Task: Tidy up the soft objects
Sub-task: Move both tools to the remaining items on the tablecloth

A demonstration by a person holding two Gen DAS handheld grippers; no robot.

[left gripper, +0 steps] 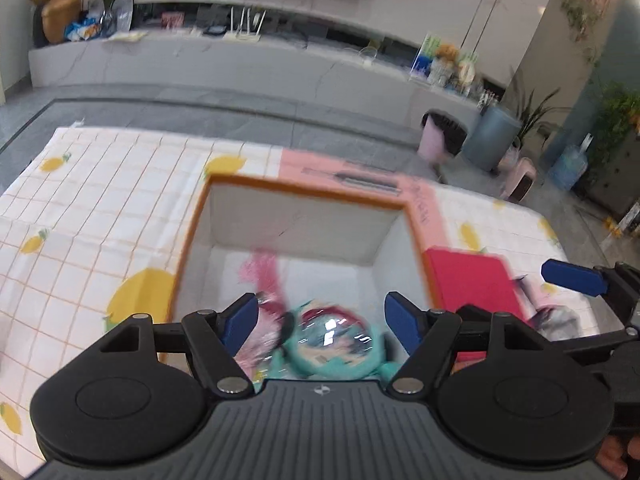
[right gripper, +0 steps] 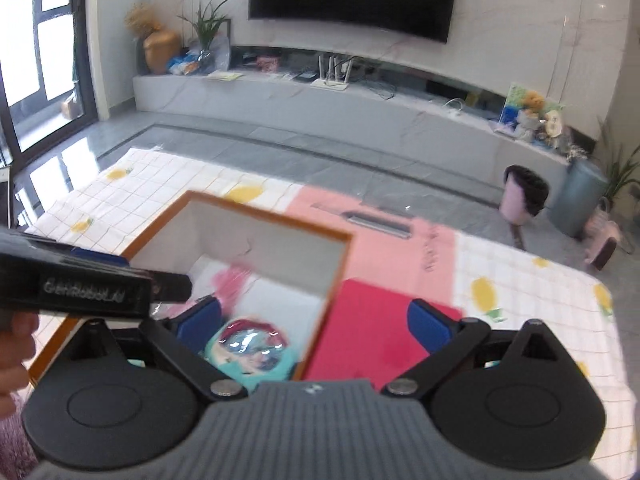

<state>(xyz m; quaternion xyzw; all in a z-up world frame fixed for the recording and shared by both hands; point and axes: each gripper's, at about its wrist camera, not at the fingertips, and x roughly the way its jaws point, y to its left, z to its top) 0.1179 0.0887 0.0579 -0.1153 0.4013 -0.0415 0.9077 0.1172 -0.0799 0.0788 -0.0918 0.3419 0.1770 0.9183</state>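
Observation:
An open white box with an orange rim [left gripper: 308, 194] [right gripper: 248, 212] stands on the lemon-print cloth. Inside lie a teal soft toy with a shiny round face [left gripper: 334, 340] [right gripper: 252, 346] and a pink fringed soft item [left gripper: 264, 276] [right gripper: 230, 282]. My left gripper [left gripper: 320, 322] is open above the box, its blue pads either side of the teal toy, holding nothing. My right gripper [right gripper: 316, 322] is open and empty, straddling the box's right wall. One of its fingertips [left gripper: 572, 276] shows at the right of the left wrist view. A red flat object [left gripper: 472, 280] [right gripper: 372, 328] lies right of the box.
A pink sheet [right gripper: 396, 248] lies under the box's far side. The lemon-print cloth [left gripper: 100, 208] covers the table. Past the table are a grey floor, a TV bench [right gripper: 320, 100], a pink bin [right gripper: 524, 196] and a grey bin [right gripper: 580, 200].

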